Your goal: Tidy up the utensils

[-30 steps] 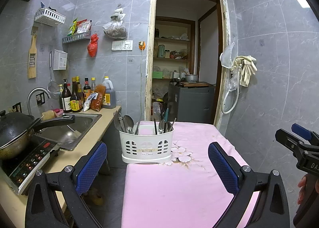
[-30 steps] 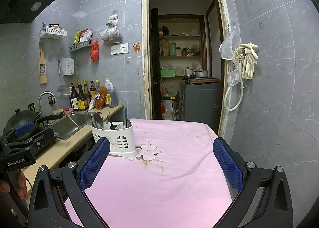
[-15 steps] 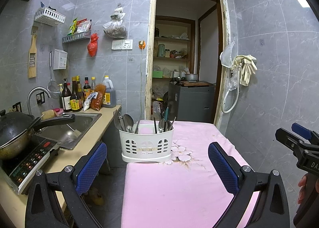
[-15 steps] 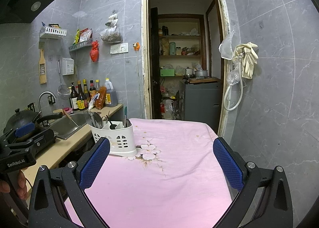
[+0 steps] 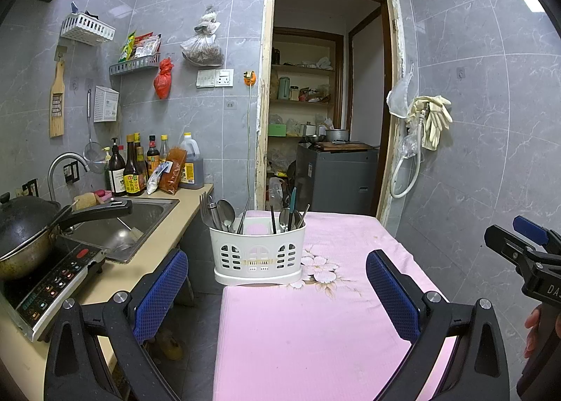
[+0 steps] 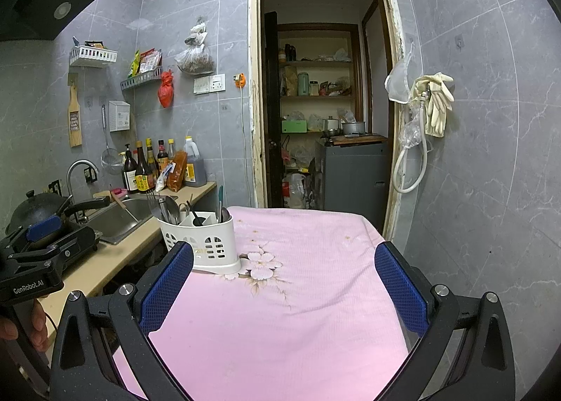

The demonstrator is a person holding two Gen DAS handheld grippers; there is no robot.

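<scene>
A white slotted utensil caddy (image 5: 257, 253) (image 6: 201, 241) stands at the left edge of a pink-clothed table (image 5: 315, 324) (image 6: 298, 296). Spoons (image 5: 226, 213), a fork (image 5: 205, 204), chopsticks and a teal-handled utensil (image 5: 292, 199) stand upright in its compartments. My left gripper (image 5: 277, 296) hovers open, short of the caddy, with nothing between its blue pads (image 5: 159, 292). My right gripper (image 6: 284, 289) is open and empty over the table's near part, to the right of the caddy. Each gripper shows at the other view's edge, held by a hand.
A counter (image 5: 115, 281) runs along the left with a sink (image 5: 119, 225), a tap, a black wok (image 5: 24, 225) on an induction hob (image 5: 49, 281), and sauce bottles (image 5: 133, 173) at the wall. An open doorway (image 5: 326, 103) lies behind the table. Gloves and a hose (image 5: 424, 127) hang on the right wall.
Almost nothing differs. The right wrist view has drifted slightly, so the caddy sits a touch lower. Both grippers stay open and empty.
</scene>
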